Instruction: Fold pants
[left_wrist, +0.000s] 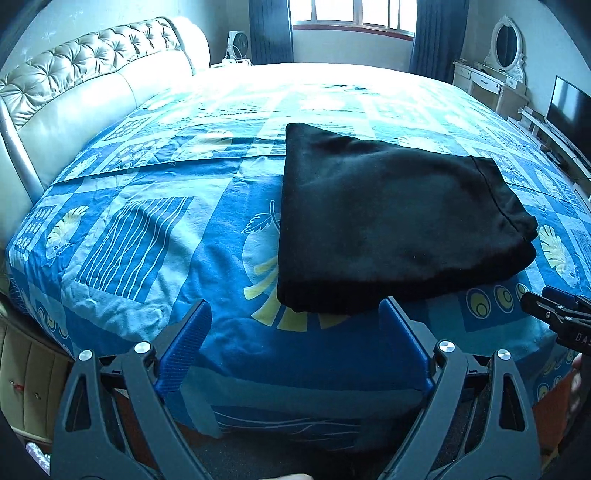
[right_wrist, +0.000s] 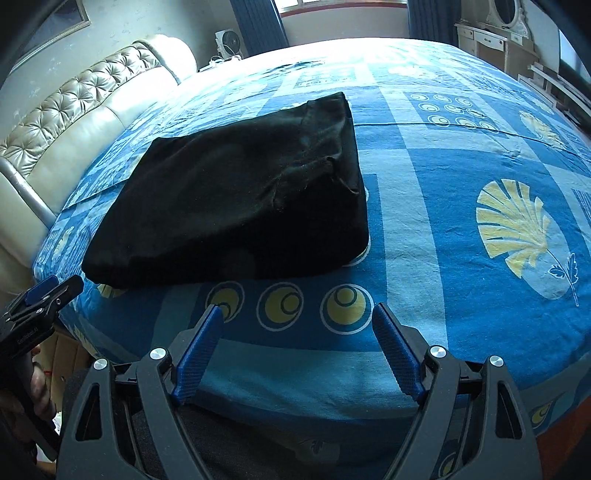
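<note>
The black pants (left_wrist: 391, 218) lie folded into a compact block on the blue patterned bedspread (left_wrist: 147, 236), near the bed's front edge. They also show in the right wrist view (right_wrist: 236, 199). My left gripper (left_wrist: 295, 306) is open and empty, just short of the pants' near edge. My right gripper (right_wrist: 297, 314) is open and empty, a little in front of the pants and to their right. The right gripper's tip shows at the right edge of the left wrist view (left_wrist: 554, 306); the left gripper's tip shows at the left of the right wrist view (right_wrist: 48, 295).
A padded beige headboard (left_wrist: 74, 92) runs along the left. A window with blue curtains (left_wrist: 354, 14), a small fan (left_wrist: 236, 44), a white dresser with mirror (left_wrist: 495, 70) and a TV (left_wrist: 569, 107) stand beyond the bed.
</note>
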